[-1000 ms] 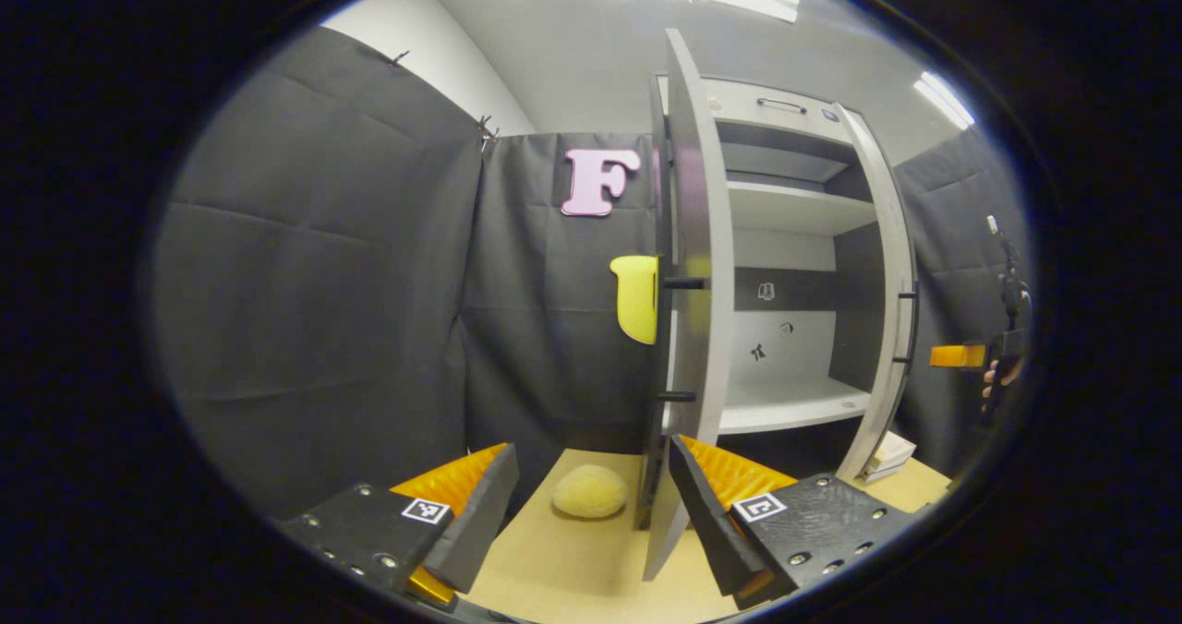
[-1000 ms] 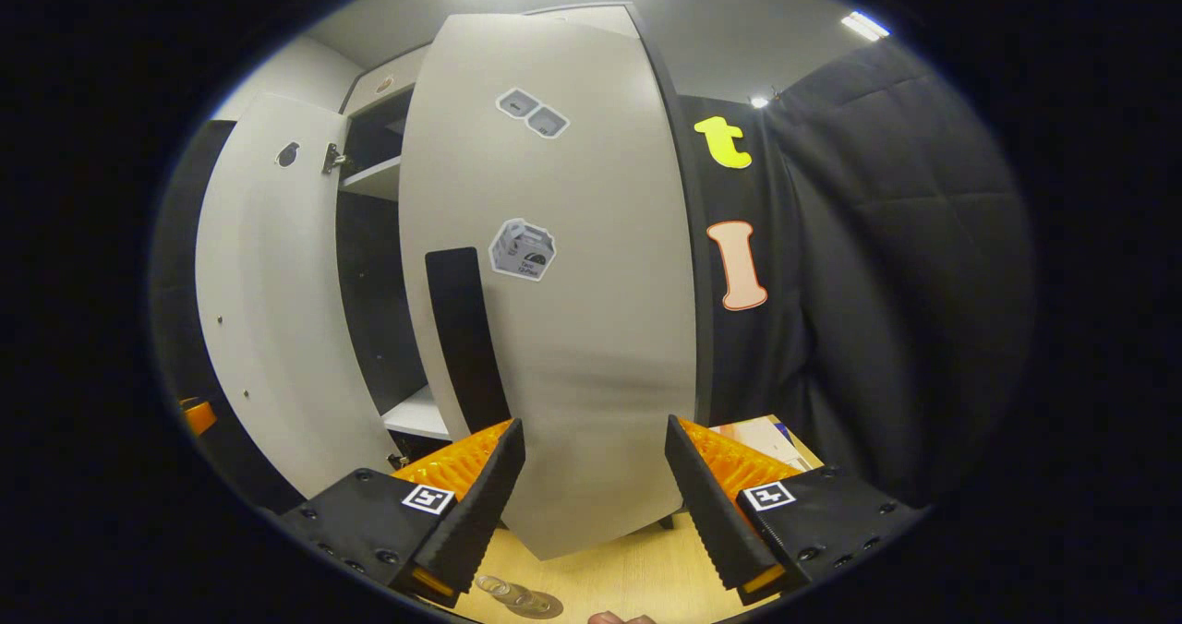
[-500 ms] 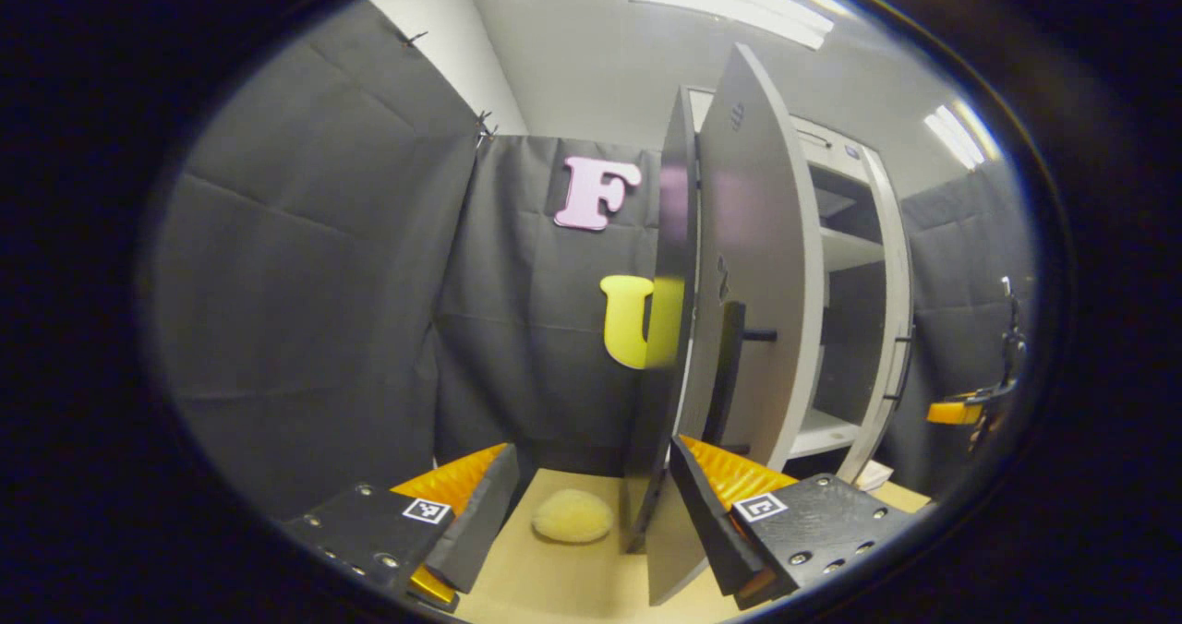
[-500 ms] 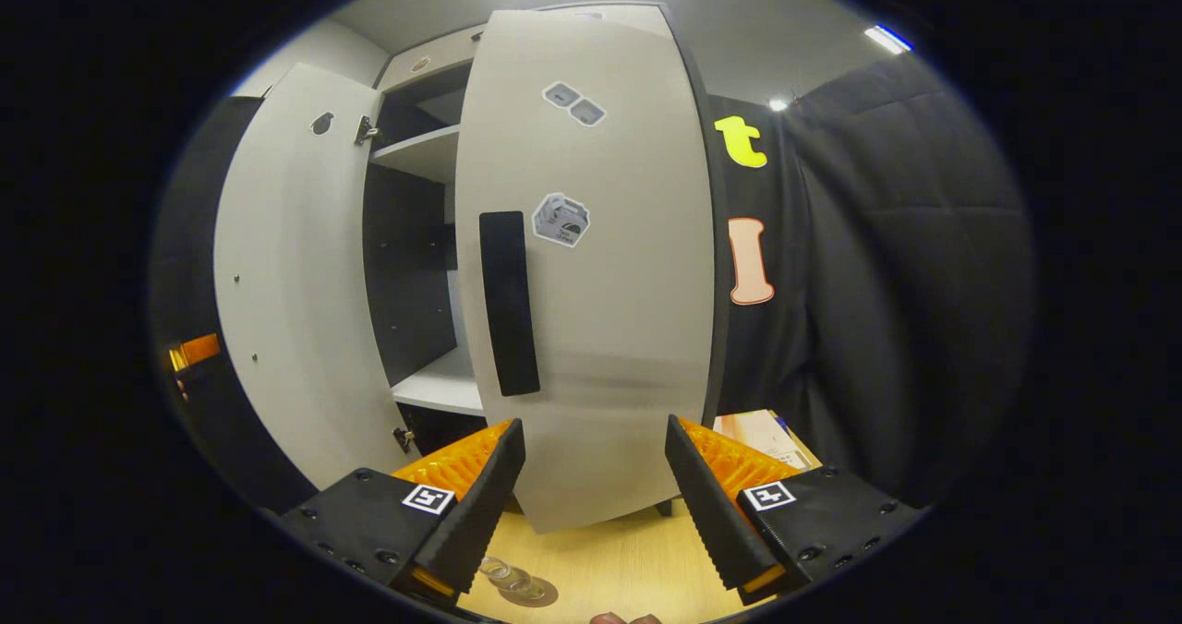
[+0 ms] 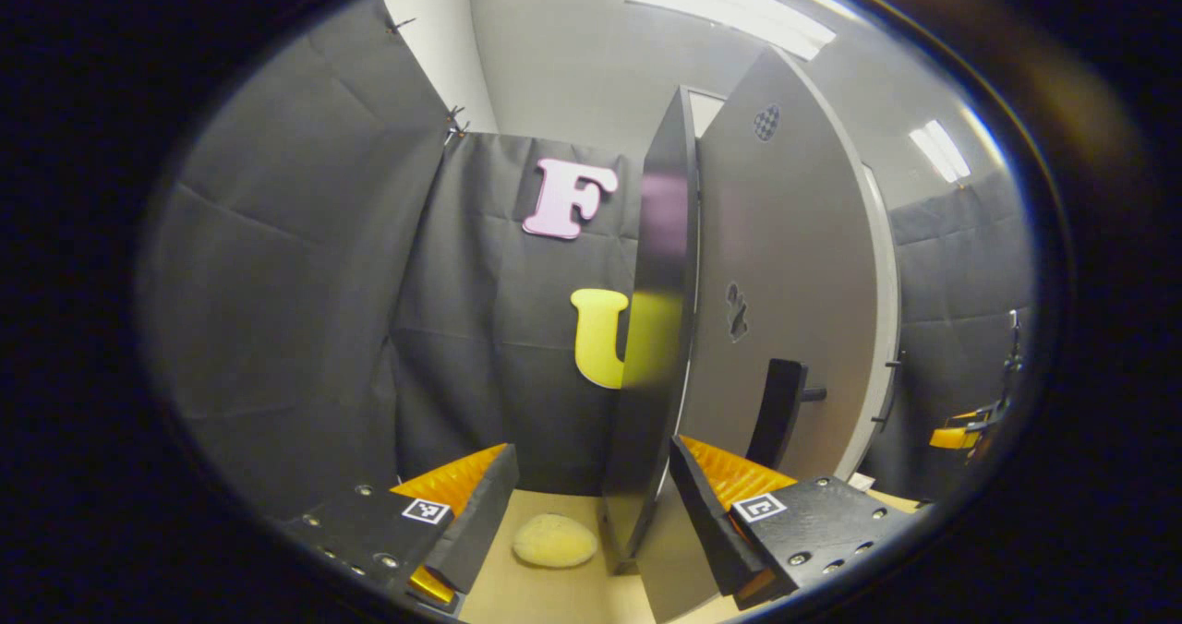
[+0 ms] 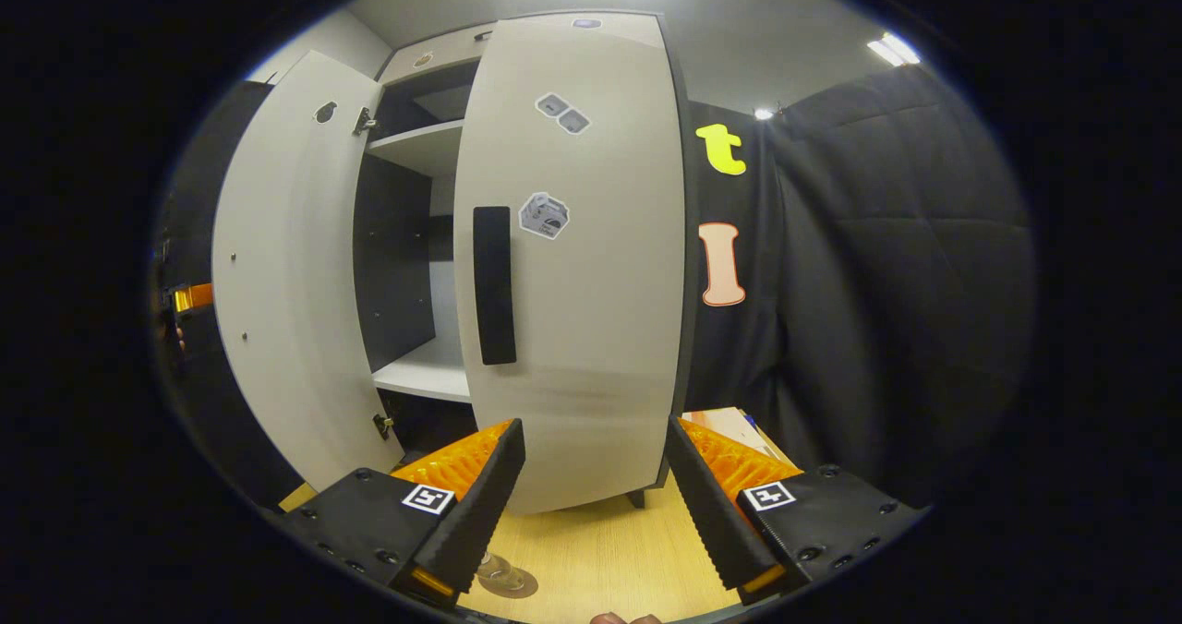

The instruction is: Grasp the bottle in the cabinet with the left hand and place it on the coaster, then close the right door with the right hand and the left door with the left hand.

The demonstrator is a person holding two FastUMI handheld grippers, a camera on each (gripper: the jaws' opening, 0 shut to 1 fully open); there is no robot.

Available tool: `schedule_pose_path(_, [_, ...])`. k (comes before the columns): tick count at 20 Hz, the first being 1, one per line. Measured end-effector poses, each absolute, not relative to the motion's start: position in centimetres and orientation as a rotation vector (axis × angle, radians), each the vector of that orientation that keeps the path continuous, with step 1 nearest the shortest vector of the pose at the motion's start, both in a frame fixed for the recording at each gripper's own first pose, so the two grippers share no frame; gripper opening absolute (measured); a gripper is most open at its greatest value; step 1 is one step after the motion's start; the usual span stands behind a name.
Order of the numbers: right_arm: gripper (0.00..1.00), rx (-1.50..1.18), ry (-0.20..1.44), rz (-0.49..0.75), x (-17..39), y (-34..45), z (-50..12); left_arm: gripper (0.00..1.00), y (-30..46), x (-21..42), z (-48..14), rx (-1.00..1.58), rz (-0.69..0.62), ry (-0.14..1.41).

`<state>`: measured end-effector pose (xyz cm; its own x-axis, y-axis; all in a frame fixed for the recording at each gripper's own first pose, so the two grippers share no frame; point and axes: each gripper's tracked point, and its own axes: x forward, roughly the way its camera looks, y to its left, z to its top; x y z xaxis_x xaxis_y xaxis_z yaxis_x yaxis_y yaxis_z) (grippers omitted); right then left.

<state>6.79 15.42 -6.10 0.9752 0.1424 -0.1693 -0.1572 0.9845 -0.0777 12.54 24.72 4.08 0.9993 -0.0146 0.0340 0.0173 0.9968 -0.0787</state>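
In the left gripper view, the cabinet's left door (image 5: 785,273) shows its grey outer face and black handle (image 5: 778,401). My left gripper (image 5: 591,449) is open, its right finger (image 5: 706,522) close against the door's lower edge. In the right gripper view the right door (image 6: 582,264) looks shut or nearly so, with a black handle (image 6: 494,282). The left door (image 6: 286,273) stands ajar, and dark interior (image 6: 402,255) shows between the two. My right gripper (image 6: 595,424) is open before the right door, holding nothing. Low down, a clear bottle (image 6: 494,569) sits on a dark coaster (image 6: 526,589), partly hidden by a finger.
A pale yellow pad (image 5: 554,541) lies on the wooden table (image 6: 600,559) left of the cabinet's dark side panel (image 5: 651,347). Papers (image 6: 729,421) lie right of the cabinet. Black cloth walls close in on both sides. The other gripper (image 5: 956,437) shows far right.
The left door has swung a long way toward shut, with my left gripper following it. My right gripper has drawn back a little from the right door.
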Motion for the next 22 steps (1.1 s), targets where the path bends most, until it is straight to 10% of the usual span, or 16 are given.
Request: schedule_pose_path(22, [0.98,-0.018,0.204,0.072,5.2,11.8,-8.1,0.94,13.8,16.0,4.8,0.068,-0.12,0.029])
